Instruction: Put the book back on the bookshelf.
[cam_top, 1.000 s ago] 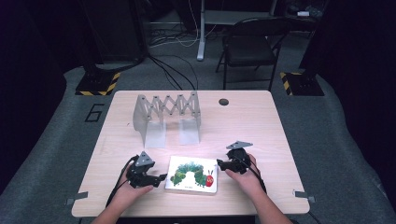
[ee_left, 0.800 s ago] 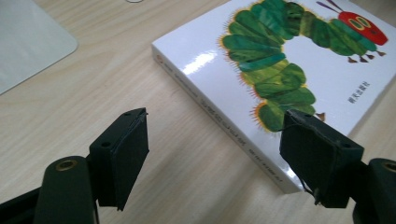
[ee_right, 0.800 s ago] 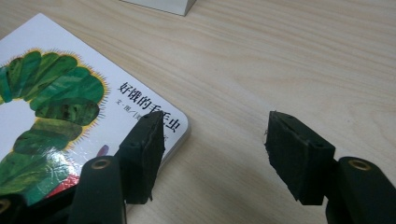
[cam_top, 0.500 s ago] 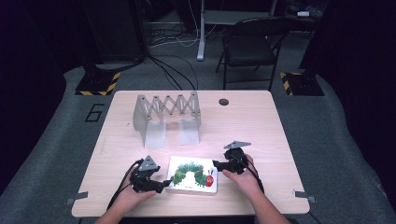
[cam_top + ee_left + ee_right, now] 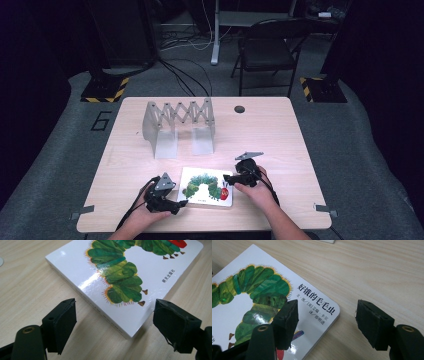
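Since the earlier frame our left gripper [image 5: 181, 203] has slid toward the book [image 5: 207, 186], jaws just opening, apart astride its corner. Our right gripper [image 5: 226, 178], also opening, straddles the opposite corner unclamped. Book lies flat near the table's [image 5: 280, 135] front edge.

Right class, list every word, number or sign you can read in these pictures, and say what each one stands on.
"好饿的毛毛虫": title on the caterpillar picture book cover.
"明天出版社": publisher's mark on the same cover, read in the left gripper view.
"6": marked on the grey floor mat left of the table.
Author line under the title: too small to read surely.
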The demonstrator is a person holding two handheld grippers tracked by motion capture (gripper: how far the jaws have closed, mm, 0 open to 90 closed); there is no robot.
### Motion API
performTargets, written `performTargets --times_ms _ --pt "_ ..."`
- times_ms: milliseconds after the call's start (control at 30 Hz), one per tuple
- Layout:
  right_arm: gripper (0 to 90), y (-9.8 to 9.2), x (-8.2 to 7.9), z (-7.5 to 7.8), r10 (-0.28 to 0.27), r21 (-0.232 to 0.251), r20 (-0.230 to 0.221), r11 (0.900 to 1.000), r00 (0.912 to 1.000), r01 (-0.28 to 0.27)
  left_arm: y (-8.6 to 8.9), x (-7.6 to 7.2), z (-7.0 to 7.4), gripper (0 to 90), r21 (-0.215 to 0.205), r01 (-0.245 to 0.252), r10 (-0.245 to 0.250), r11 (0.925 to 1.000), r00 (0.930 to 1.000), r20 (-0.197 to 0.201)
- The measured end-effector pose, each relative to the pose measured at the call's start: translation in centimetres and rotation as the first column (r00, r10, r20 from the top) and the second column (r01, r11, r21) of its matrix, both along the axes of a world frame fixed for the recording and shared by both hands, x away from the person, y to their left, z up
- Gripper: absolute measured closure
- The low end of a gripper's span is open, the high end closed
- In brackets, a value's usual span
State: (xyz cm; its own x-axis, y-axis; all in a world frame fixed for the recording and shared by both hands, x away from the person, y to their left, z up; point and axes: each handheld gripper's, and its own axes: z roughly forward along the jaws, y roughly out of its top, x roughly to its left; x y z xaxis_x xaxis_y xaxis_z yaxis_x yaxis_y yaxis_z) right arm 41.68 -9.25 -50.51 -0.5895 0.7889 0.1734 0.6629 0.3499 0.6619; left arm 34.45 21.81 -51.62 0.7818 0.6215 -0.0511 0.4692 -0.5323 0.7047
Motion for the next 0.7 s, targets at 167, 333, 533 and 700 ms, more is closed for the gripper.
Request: performTargets --times_ms 167,333,533,700 --pt "34.2 0.2 -0.1 -0.1 -0.001 0.003 -0.029 1.000 0.9996 0.001 -0.6 -0.1 -0.4 18.9 0.028 0.021 -0.021 0.9994 0.9998 0.003" --pt "33.9 0.5 0.0 -0.4 0.022 -0.007 -0.039 1.000 0.9990 -0.023 -1.0 -0.3 -0.6 17.6 0.047 0.026 -0.027 0.9985 0.9995 0.018" --pt "34.6 0.7 0.0 -0.4 0.028 0.017 -0.068 0.999 0.9973 -0.027 -1.3 -0.4 -0.7 17.6 0.055 0.015 -0.017 0.9984 0.9996 0.024" --pt "34.3 0.7 0.1 -0.4 0.049 0.017 -0.065 0.999 0.9967 -0.048 -1.5 -0.5 -0.7 17.3 0.051 0.001 -0.002 0.9987 0.9996 0.027"
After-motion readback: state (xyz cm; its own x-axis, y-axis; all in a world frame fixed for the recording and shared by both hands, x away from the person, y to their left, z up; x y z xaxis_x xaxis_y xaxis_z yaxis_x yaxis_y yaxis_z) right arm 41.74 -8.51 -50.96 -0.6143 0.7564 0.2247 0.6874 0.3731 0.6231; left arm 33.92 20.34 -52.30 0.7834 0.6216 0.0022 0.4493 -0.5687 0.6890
